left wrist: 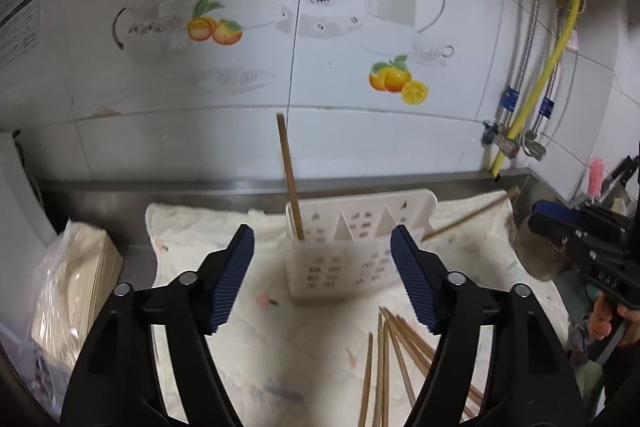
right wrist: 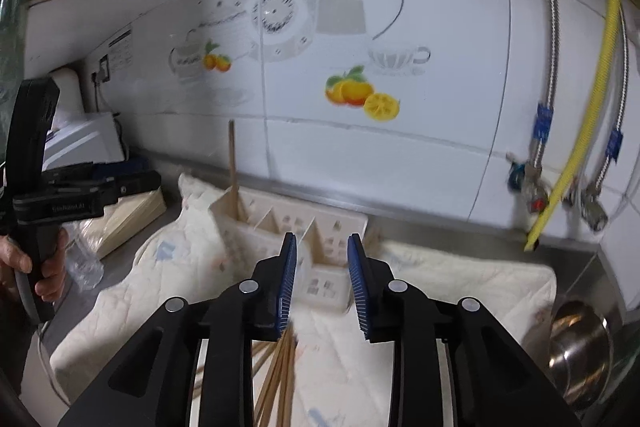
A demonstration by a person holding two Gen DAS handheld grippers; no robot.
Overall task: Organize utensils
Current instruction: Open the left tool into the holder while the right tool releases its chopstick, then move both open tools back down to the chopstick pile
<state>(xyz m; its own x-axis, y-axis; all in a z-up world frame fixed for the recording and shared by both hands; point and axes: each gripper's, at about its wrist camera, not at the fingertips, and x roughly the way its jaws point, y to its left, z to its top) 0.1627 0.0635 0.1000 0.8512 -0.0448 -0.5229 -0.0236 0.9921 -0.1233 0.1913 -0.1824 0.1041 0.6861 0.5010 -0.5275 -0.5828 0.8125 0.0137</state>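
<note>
A white slotted utensil holder [left wrist: 352, 251] [right wrist: 304, 235] stands on a pale quilted cloth [left wrist: 248, 347] [right wrist: 440, 283]. One wooden chopstick [left wrist: 290, 179] [right wrist: 232, 163] stands upright in its left compartment. Several loose chopsticks [left wrist: 394, 351] [right wrist: 276, 375] lie on the cloth in front of the holder. My left gripper [left wrist: 322, 279] is open wide just short of the holder, nothing between its blue pads. My right gripper [right wrist: 322, 283] is open by a narrow gap above the loose chopsticks, holding nothing. Another stick [left wrist: 468, 217] lies at the cloth's far right.
A steel counter runs under a tiled wall with teapot and orange decals. A plastic-wrapped bundle [left wrist: 68, 291] lies left of the cloth. A steel pot [right wrist: 580, 343] sits at the right. Hoses and valves [right wrist: 560, 163] hang on the right wall. A hand [right wrist: 24, 263] grips the other gripper's handle.
</note>
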